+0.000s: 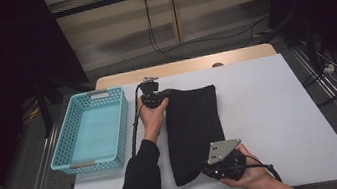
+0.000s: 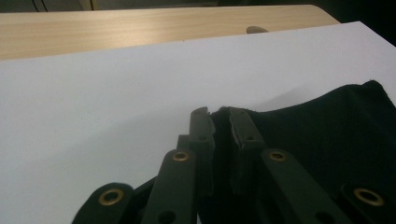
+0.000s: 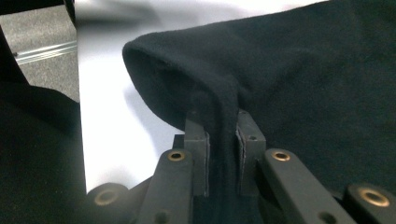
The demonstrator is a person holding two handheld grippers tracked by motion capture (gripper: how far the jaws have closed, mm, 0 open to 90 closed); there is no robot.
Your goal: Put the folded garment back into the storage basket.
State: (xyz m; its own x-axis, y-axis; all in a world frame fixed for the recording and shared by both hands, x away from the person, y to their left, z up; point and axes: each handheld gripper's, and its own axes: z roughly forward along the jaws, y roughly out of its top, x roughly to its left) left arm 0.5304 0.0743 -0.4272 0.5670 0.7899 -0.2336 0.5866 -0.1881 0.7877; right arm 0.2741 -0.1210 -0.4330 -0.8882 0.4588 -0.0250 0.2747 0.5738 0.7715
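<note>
At the left of the counter (image 1: 270, 109) stands a light blue basket (image 1: 63, 148), apart from the rest. Just right of it, the left gripper (image 1: 169, 93) has its jaws clamped on the far left corner of the black cloth (image 1: 194, 126). The cloth lies flat as a long folded strip in the middle of the white counter surface. At its near end, the right gripper (image 1: 207, 168) has its jaws pressed together on a raised fold of the cloth edge.

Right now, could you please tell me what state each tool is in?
Left tool: shut on the black cloth's far corner.
Right tool: shut on the black cloth's near edge.
</note>
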